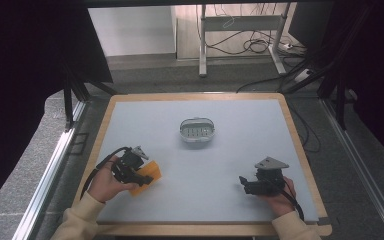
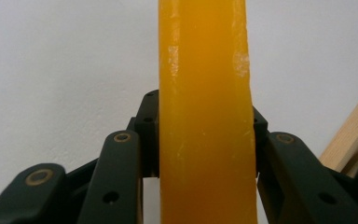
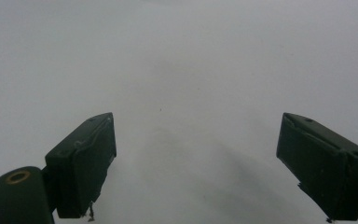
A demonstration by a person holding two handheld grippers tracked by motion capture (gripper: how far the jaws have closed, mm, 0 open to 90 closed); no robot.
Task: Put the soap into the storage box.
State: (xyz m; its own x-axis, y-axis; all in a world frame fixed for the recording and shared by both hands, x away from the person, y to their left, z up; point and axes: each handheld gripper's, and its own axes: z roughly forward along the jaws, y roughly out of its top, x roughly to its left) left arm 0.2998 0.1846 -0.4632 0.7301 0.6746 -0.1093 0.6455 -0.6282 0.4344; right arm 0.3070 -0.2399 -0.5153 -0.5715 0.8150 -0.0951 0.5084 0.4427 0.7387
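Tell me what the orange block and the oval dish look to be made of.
Orange block: probably soap or wax. It looks translucent and smooth, with pale scuffs and a slightly uneven edge where the left hand-held gripper clamps it.
Oval dish: likely metal. It is silvery grey with a bright rim and small holes in its floor, though it is too small to be sure.

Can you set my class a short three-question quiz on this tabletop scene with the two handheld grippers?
1. True or false: the left gripper is shut on the orange block.
2. The right gripper is: A) open with nothing between its jaws, B) shut on the dish, C) holding the block.
3. What sits near the middle of the table, apart from both grippers?

Key: 1 true; 2 A; 3 the small oval metal dish.
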